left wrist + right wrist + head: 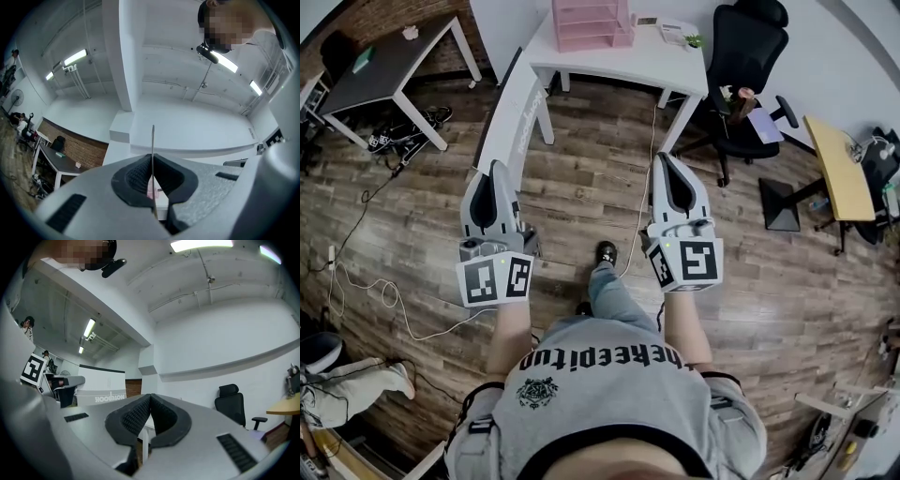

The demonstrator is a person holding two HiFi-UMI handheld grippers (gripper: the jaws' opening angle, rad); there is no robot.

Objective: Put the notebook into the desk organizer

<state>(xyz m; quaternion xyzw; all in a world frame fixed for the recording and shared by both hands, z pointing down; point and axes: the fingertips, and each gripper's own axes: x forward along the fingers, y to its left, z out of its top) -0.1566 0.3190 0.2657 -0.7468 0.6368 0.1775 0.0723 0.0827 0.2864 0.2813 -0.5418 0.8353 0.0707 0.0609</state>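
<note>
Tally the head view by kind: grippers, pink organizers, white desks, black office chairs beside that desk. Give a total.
Grippers: 2 (left gripper, right gripper)
Pink desk organizer: 1
White desk: 1
Black office chair: 1
Total: 5

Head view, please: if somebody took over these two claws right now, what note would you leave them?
Left claw: shut, nothing clearly held; a thin grey edge lines up with it, unclear what.
Right claw: shut, empty.
Both are held above the wooden floor, short of the white desk.
Pink tiered desk organizer stands at that desk's far side.
Notebook: I cannot pick it out for certain.
Done: nothing. Left: find the notebook, grasp it, put it in the organizer.
</note>
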